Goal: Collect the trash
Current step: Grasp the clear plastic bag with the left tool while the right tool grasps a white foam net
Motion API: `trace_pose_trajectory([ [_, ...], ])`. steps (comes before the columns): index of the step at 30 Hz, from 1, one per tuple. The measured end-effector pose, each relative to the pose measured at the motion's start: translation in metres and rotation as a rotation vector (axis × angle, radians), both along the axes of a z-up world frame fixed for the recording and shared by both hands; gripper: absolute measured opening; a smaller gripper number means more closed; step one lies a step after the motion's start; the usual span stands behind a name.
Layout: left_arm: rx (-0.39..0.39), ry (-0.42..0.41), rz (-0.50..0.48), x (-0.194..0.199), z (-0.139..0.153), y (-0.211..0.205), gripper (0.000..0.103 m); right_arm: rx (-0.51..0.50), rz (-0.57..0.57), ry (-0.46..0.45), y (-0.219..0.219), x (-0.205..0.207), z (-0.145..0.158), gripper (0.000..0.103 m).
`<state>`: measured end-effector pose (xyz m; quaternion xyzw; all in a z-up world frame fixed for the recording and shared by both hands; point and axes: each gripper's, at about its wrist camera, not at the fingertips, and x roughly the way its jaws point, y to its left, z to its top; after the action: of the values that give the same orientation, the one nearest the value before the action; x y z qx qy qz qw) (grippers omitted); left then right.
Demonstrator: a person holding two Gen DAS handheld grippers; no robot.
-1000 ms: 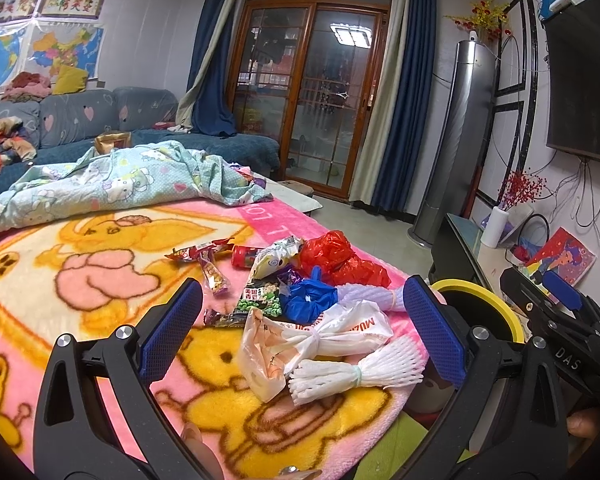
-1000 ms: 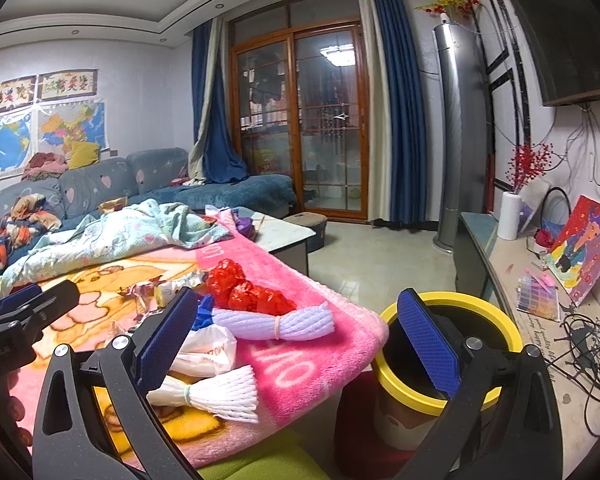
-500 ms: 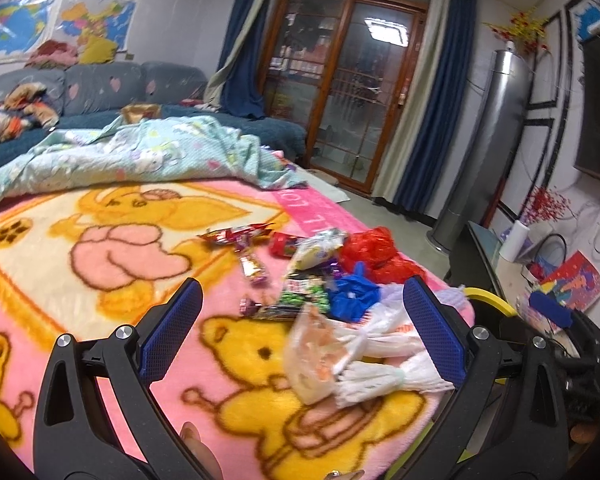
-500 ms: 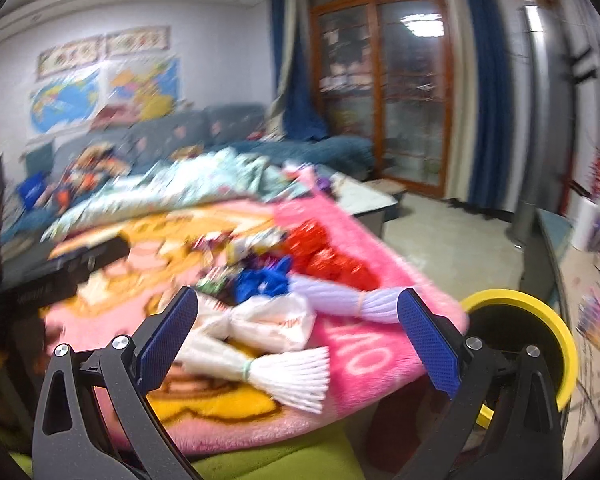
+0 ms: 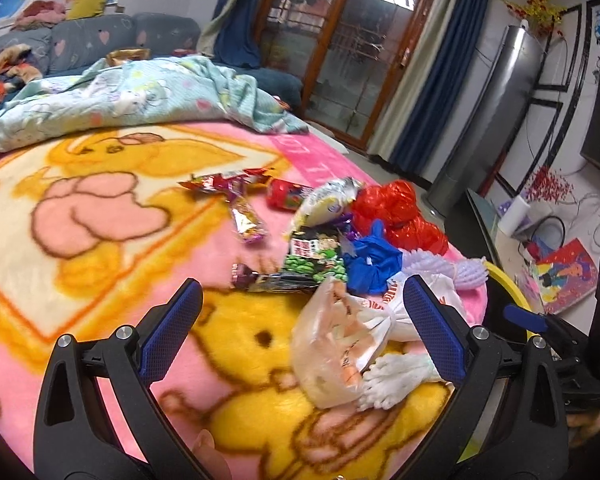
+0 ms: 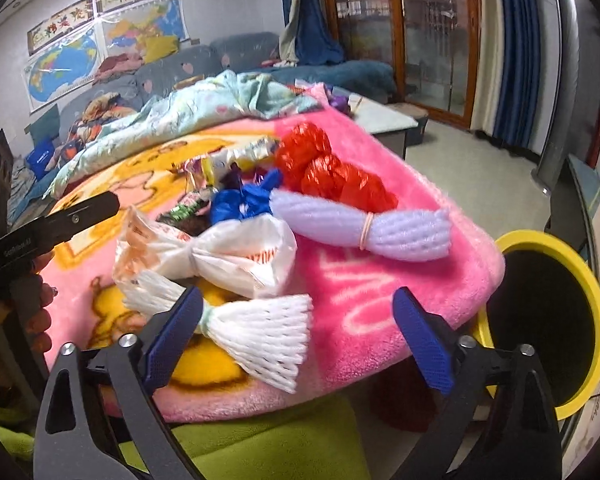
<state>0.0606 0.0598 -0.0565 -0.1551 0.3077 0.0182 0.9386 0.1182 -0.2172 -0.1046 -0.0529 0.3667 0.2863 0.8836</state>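
Two wrist fisheyes low over the pink blanket (image 5: pixel 228 360), facing the shared trash pile (image 6: pixel 236 248) from opposite sides.

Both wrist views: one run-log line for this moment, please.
phase: approach | left gripper: open, empty | right gripper: open, over white foam net | yellow bin: beside blanket

**A lived-in sitting room**

A pink cartoon blanket (image 5: pixel 100 216) covers the surface, with a pale blue-green quilt (image 5: pixel 140 96) bunched along its far edge. Behind stands a grey sofa (image 6: pixel 204 68) heaped with clothes, under a world map (image 6: pixel 60 68) on the wall. Wood-framed glass doors (image 5: pixel 364 52) sit between blue curtains (image 5: pixel 440 92), beside a tall silver air conditioner (image 5: pixel 496 108).
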Motion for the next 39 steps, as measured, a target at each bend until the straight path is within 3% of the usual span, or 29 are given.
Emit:
trace_pose_trajectory([
  [7,0.017,0.059,-0.043,0.025,-0.015,-0.017,0.092,-0.004,0.021,0.031,-0.001,0.009,-0.011,0.086],
  [10,-0.009,0.085,-0.048,0.031,-0.022,-0.016,0.091,-0.012,0.040,0.071,0.001,0.015,-0.020,0.078],
  [13,-0.026,0.110,-0.057,0.033,-0.028,-0.014,0.080,-0.015,0.060,0.127,0.003,0.019,-0.029,0.063],
  [16,-0.072,0.134,-0.063,0.032,-0.033,-0.010,0.070,-0.007,0.109,0.148,0.006,0.018,-0.029,0.037],
  [19,-0.084,0.143,-0.083,0.024,-0.032,-0.012,0.059,-0.006,0.143,0.154,0.010,0.012,-0.027,0.029],
  [21,-0.087,0.142,-0.103,0.020,-0.030,-0.014,0.050,0.000,0.153,0.162,0.009,0.011,-0.025,0.013],
  [23,-0.074,0.144,-0.115,0.015,-0.028,-0.018,0.046,0.009,0.146,0.170,0.006,0.011,-0.023,0.005],
  [28,-0.093,0.130,-0.111,0.004,-0.022,-0.013,0.028,0.036,0.131,0.200,0.000,0.010,-0.019,0.004],
  [39,-0.040,-0.055,-0.079,-0.029,0.037,-0.003,0.021,0.118,0.122,0.064,-0.015,-0.010,0.024,0.004],
])
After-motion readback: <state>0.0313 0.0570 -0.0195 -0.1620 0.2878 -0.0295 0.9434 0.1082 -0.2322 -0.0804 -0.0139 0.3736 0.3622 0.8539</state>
